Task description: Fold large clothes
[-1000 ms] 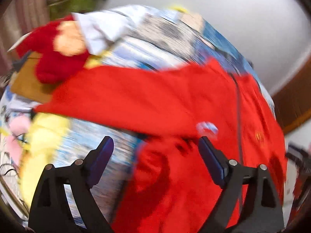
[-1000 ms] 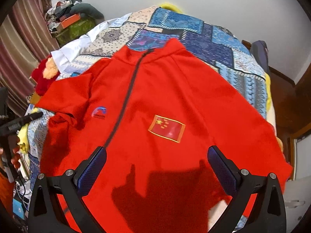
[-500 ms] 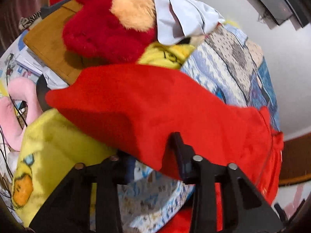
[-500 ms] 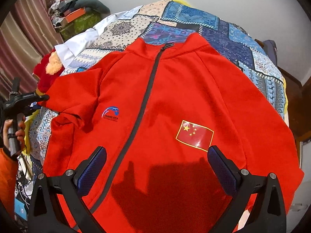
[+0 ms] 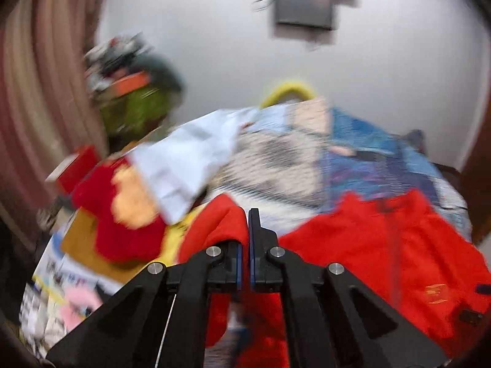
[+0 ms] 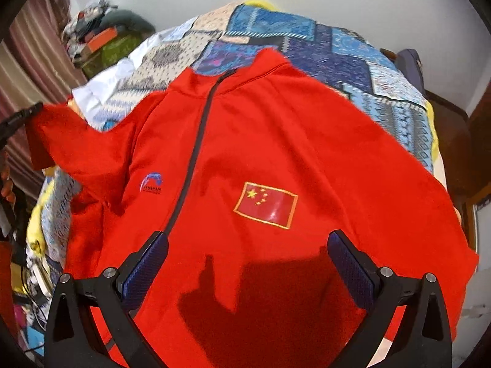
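A large red zip jacket with a flag patch and a dark zipper lies front-up on the patchwork bed cover. My left gripper is shut on the jacket's left sleeve and holds it lifted above the bed; the view is blurred. In the right wrist view that sleeve is raised at the far left, with the left gripper's tip at its cuff. My right gripper is open and empty, hovering over the jacket's lower front. The jacket's body also shows in the left wrist view.
A white cloth and a red plush toy lie at the bed's left edge. A pile of bags and clothes stands by the curtain. A dark screen hangs on the wall.
My left gripper has closed on the sleeve and lifted it up from the bed's left side. My right gripper stayed open and drew closer to the jacket.
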### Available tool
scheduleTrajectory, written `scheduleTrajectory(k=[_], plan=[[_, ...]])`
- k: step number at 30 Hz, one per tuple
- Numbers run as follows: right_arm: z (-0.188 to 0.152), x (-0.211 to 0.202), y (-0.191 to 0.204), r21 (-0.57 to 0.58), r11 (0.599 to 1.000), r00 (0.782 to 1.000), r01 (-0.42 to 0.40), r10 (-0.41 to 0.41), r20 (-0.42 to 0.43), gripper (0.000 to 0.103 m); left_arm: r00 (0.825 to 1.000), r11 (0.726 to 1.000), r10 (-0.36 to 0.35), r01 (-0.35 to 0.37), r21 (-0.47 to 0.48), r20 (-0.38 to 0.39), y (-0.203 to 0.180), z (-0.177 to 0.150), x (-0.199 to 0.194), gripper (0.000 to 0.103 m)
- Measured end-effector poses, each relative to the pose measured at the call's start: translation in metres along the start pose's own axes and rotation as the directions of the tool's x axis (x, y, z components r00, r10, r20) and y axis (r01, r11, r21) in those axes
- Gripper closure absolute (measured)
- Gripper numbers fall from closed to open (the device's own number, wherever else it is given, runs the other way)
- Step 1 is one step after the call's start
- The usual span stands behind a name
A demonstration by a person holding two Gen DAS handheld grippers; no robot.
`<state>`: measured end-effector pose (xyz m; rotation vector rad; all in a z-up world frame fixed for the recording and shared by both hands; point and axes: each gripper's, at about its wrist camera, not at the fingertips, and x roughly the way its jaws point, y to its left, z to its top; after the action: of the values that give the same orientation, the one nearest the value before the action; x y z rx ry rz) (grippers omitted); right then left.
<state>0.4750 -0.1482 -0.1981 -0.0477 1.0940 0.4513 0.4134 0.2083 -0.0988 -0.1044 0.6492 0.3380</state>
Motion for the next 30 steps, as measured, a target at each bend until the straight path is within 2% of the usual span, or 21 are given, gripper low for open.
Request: scheduleTrajectory(k=[3,5,8,12,13,16,18,19,20,21,22,23,24,28,30], plan=[[-0.002,-0.016,-0.014,0.026,1.0,1.0,0.006,-0.007,0.027,0.0,0.992,0.989,-0.124,0.125,0.081,-0.015,-0.056,0.002,-0.009,0.101],[-0.005,-0.026,-0.024,0.034,0.999,0.999,0.015,-0.016,0.042,0.0,0.976,0.966,-0.21,0.217,0.141,-0.059,-0.101,-0.008,-0.005,0.101],[-0.013,-0.043,-0.041,0.042,0.998,0.997,0.049,-0.052,0.063,0.0,0.95,0.924,-0.279,0.306,0.231,-0.139,-0.158,-0.036,0.003,0.101],[-0.028,-0.06,-0.066,0.048,0.994,0.992,0.1,-0.103,0.067,0.0,0.902,0.859,-0.308,0.401,0.318,-0.304,-0.221,-0.091,0.018,0.101],[-0.031,-0.062,-0.072,0.047,0.993,0.992,0.108,-0.111,0.063,0.0,0.884,0.842,-0.309,0.426,0.331,-0.351,-0.234,-0.109,0.023,0.101],[-0.039,-0.066,-0.082,0.048,0.99,0.989,0.134,-0.137,0.052,0.0,0.853,0.823,-0.291,0.454,0.341,-0.433,-0.253,-0.147,0.027,0.1],[-0.044,-0.068,-0.086,0.047,0.988,0.988,0.144,-0.146,0.049,0.0,0.842,0.819,-0.282,0.461,0.342,-0.46,-0.256,-0.16,0.026,0.094],[-0.046,-0.068,-0.087,0.046,0.988,0.988,0.145,-0.147,0.048,0.0,0.848,0.82,-0.279,0.455,0.348,-0.45,-0.254,-0.163,0.025,0.091],[-0.047,-0.068,-0.087,0.043,0.989,0.988,0.144,-0.146,0.046,0.0,0.849,0.818,-0.283,0.456,0.351,-0.446,-0.252,-0.163,0.021,0.083],[-0.047,-0.067,-0.085,0.036,0.989,0.989,0.142,-0.143,0.044,0.0,0.84,0.811,-0.295,0.472,0.345,-0.455,-0.248,-0.162,0.017,0.069],[-0.046,-0.066,-0.082,0.03,0.99,0.989,0.14,-0.141,0.043,0.0,0.83,0.806,-0.311,0.489,0.334,-0.464,-0.245,-0.159,0.012,0.061],[-0.044,-0.064,-0.077,0.02,0.99,0.99,0.137,-0.138,0.041,0.0,0.822,0.803,-0.329,0.503,0.32,-0.465,-0.239,-0.156,0.008,0.047],[-0.042,-0.062,-0.07,0.005,0.991,0.99,0.136,-0.136,0.04,0.0,0.823,0.803,-0.344,0.507,0.313,-0.451,-0.23,-0.152,0.002,0.039],[-0.032,-0.052,-0.036,-0.057,0.992,0.993,0.112,-0.11,0.048,0.0,0.846,0.819,-0.358,0.488,0.302,-0.396,-0.186,-0.14,-0.026,0.034],[-0.029,-0.047,-0.015,-0.098,0.99,0.994,0.101,-0.096,0.051,0.0,0.868,0.845,-0.337,0.45,0.288,-0.365,-0.156,-0.135,-0.035,0.025]])
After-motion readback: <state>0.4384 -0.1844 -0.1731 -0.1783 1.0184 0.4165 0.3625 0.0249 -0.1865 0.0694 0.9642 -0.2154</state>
